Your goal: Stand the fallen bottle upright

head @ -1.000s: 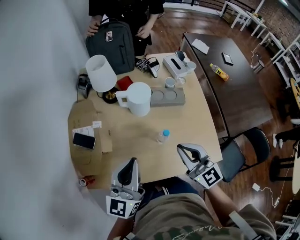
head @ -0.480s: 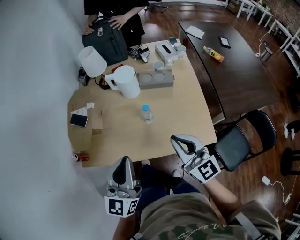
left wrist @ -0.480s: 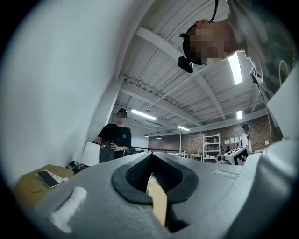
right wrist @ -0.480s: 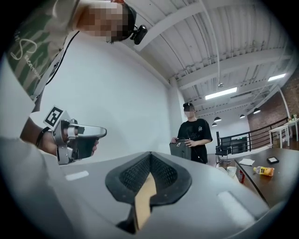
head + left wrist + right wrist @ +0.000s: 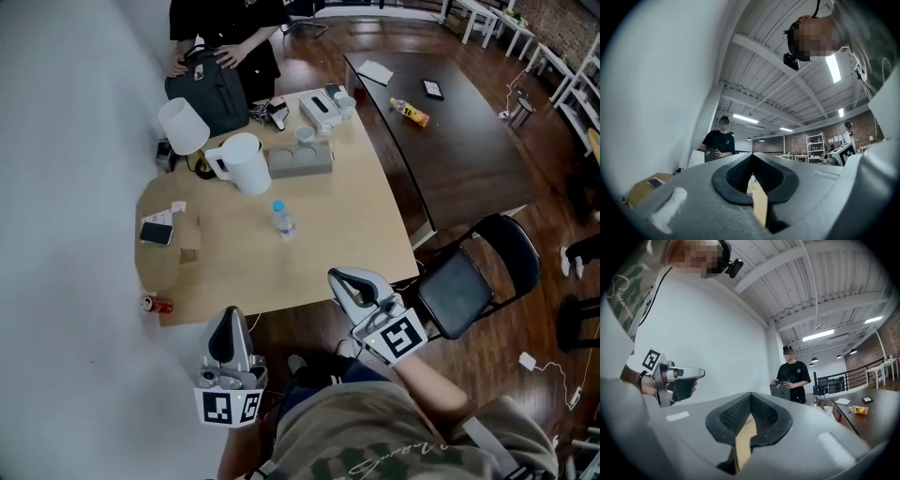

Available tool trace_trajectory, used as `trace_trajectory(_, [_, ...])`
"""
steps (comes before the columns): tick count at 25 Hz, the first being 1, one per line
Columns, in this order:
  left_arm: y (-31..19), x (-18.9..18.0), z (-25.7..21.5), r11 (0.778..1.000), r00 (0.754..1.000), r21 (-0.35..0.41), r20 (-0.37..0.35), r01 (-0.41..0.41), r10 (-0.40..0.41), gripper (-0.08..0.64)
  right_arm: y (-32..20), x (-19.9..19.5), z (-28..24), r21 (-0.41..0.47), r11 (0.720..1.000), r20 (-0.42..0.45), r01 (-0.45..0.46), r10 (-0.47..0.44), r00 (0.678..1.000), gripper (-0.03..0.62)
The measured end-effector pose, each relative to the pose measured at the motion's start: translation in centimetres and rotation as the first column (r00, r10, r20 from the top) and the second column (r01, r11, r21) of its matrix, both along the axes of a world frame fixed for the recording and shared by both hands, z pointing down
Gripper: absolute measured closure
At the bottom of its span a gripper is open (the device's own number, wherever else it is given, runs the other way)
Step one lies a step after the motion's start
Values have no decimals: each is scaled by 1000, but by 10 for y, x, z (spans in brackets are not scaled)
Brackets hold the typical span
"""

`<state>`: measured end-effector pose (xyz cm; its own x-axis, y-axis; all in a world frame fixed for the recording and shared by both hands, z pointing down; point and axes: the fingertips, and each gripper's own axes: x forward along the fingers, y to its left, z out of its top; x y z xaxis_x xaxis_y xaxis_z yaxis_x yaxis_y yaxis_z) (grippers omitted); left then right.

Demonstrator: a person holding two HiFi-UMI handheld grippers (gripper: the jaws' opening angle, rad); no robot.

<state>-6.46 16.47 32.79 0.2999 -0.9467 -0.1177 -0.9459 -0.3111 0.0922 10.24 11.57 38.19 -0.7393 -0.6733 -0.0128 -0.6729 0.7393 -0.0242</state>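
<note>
Hovering off the near edge of the table (image 5: 347, 220): left gripper (image 5: 230, 313), jaws clenched, empty; right gripper (image 5: 338, 278), jaws clenched, empty. Standing upright mid-table, well apart from both: bottle (image 5: 282, 219), blue cap. Beyond: white jug (image 5: 246, 165), lamp (image 5: 183, 127), backpack (image 5: 208, 92) under a person's hands.

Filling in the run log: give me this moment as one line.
bottle: upright on table | left tool: shut, empty, short of table | right tool: shut, empty, short of table

Bare tabletop (image 5: 349, 230) around bottle (image 5: 282, 220) — jug (image 5: 244, 165), tray (image 5: 302, 167) behind
</note>
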Motion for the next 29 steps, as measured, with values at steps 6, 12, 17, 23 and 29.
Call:
trace_trajectory(6, [15,-20,6,1000,1000,-13,-25,19,-19,557,9,-23,-7,33,999,-68,12,-9,998,591])
trace_trajectory(12, [24,-37,6,1000,999,-1,-35,16,-16,557,14,-38,-6,44,999,-97,2,2,995,591])
trace_trajectory(17, [26,-45,0,1000,999,21,-36,6,-5,557,16,-41,-6,57,998,-121,-18,25,992,591])
trace_trajectory(23, [26,-52,-1,1000,999,26,-43,-13,15,557,17,-43,-7,60,997,-116,-40,47,992,591])
trace_trajectory(29, [32,-53,-1,1000,999,23,-52,-8,9,557,22,-43,-9,58,997,-131,-50,57,990,591])
